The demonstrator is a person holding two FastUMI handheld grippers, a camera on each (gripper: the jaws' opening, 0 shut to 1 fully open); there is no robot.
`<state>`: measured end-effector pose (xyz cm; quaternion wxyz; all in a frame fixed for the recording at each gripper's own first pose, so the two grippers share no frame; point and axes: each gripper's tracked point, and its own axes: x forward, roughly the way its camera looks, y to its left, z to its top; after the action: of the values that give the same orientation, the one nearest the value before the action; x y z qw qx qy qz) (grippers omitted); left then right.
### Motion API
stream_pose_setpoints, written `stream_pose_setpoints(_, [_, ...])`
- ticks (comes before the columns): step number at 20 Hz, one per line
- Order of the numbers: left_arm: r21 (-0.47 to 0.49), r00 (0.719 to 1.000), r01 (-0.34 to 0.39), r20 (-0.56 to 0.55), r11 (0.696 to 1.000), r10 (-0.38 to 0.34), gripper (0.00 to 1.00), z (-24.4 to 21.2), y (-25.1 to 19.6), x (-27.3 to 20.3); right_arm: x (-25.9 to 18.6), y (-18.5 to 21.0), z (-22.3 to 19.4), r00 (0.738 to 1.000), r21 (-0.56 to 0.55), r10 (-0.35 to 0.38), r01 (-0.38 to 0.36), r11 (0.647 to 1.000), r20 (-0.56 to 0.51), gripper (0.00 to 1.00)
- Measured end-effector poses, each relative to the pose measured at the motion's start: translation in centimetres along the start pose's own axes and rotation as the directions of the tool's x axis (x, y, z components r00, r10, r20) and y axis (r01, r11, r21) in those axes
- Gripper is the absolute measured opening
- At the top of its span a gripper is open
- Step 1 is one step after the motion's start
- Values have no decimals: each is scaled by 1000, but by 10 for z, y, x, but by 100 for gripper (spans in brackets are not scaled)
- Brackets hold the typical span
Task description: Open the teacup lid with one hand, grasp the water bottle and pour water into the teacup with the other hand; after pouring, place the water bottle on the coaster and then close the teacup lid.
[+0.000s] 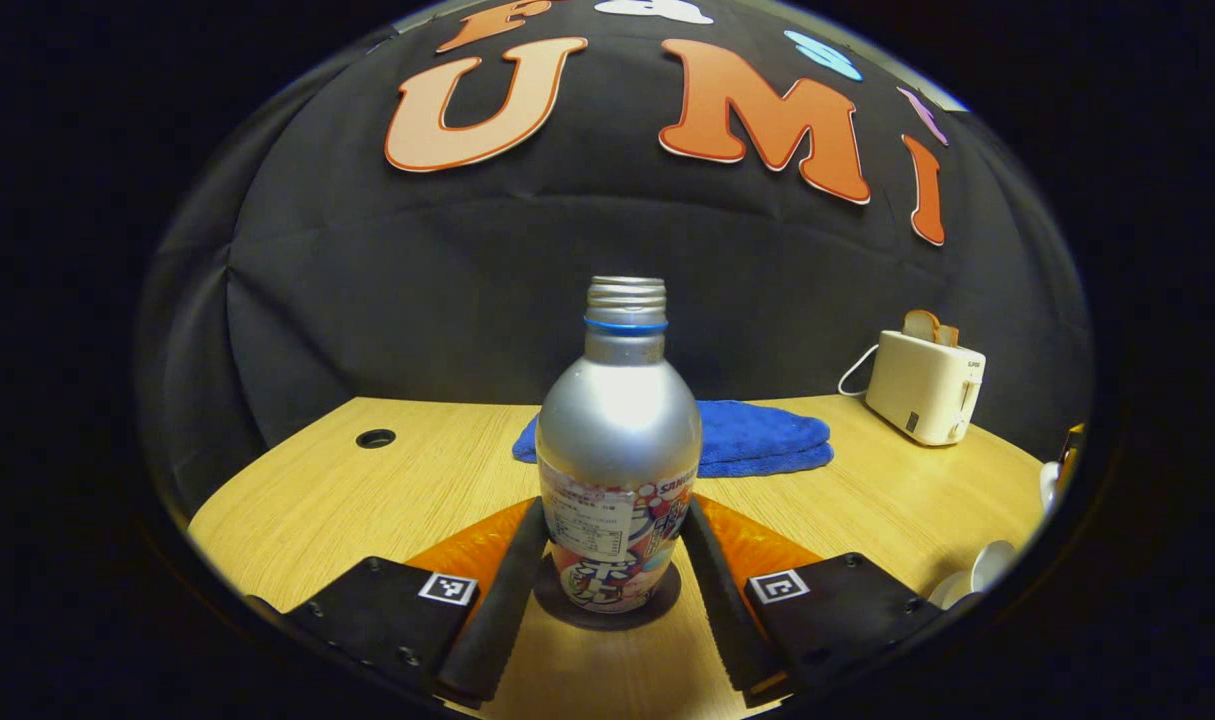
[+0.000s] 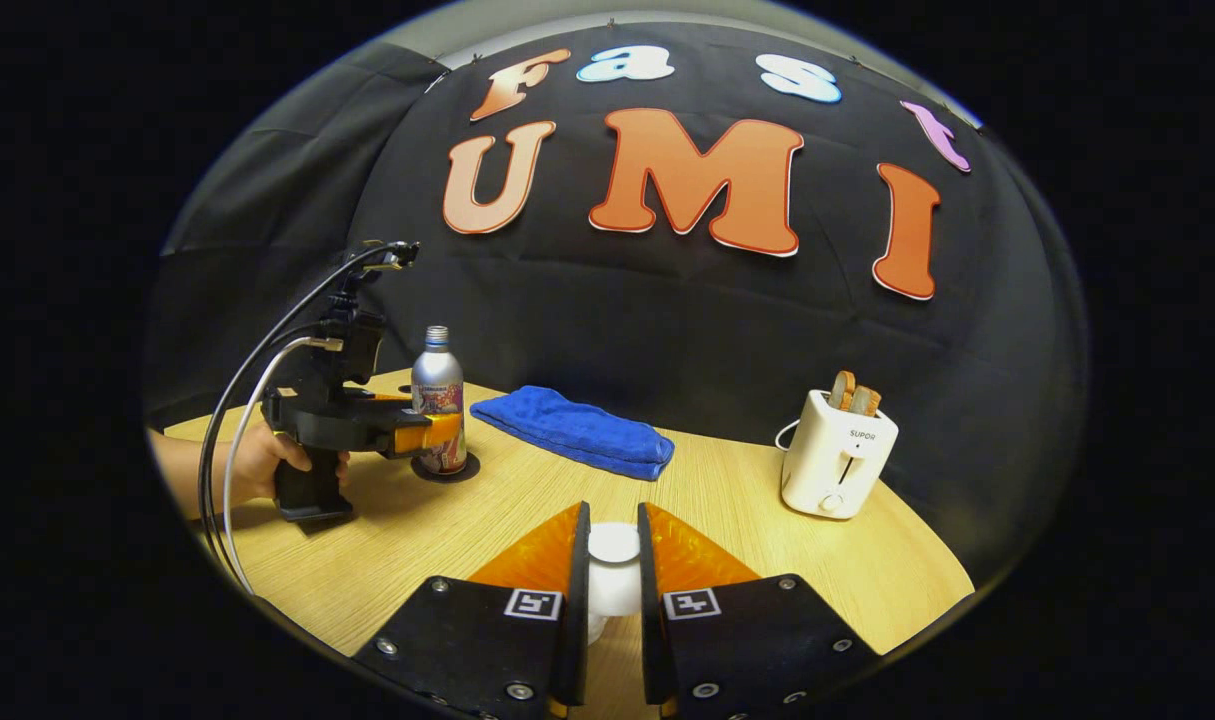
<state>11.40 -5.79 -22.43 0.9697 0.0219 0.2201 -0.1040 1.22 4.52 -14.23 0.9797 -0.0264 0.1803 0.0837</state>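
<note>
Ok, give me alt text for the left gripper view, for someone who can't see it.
The left gripper brackets a capless silver metal bottle standing upright on a dark round coaster on the light wooden table. Whether its fingers press the bottle cannot be told. Behind lie a folded blue towel and, far right, a cream toaster holding bread.

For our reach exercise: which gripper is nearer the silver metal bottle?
Left. The left gripper flanks the silver metal bottle on its dark coaster; the right gripper is farther, holding a white lid.
</note>
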Motion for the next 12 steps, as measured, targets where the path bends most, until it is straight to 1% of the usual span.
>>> stream_pose_setpoints(1, [1, 1000, -3, -7, 1000, 3, 83, 0, 0, -1, 1, -1, -2, 1000, 2, -2, 2, 1000, -5, 23])
stream_pose_setpoints(2, [4, 1000, -4, -10, 1000, 4, 84, -2, 0, 2, 1, 0, -2, 1000, 4, 0, 0, 1000, -11, 23])
stream_pose_setpoints(3, [8, 1000, -1, -12, 1000, 1, 81, -2, 0, 2, 2, 0, -3, 1000, 8, -4, 4, 1000, -16, 23])
stream_pose_setpoints(4, [11, 1000, 1, -12, 1000, -1, 82, -2, 0, 1, 3, 0, -4, 1000, 11, -4, 4, 1000, -19, 23])
stream_pose_setpoints(5, [10, 1000, 3, -8, 1000, -3, 88, -1, 1, 0, 3, 0, -3, 1000, 16, -3, 3, 1000, -19, 23])
stream_pose_setpoints(6, [13, 1000, 8, 0, 1000, -8, 88, 0, -1, 0, 2, 1, -4, 1000, 22, 0, 0, 1000, -19, 23])
stream_pose_setpoints(7, [13, 1000, 19, 12, 1000, -20, 85, 4, -1, -2, 2, 2, -3, 1000, 26, 4, -3, 1000, -18, 23])
stream_pose_setpoints(9, [24, 999, 44, 30, 999, -44, 96, 11, -3, -12, 2, 5, -2, 1000, 33, 9, -9, 999, -18, 23])
stream_pose_setpoints(12, [37, 998, 36, 57, 999, -38, 98, 17, 1, -25, 1, 14, -2, 1000, 43, 18, -18, 999, -14, 23])
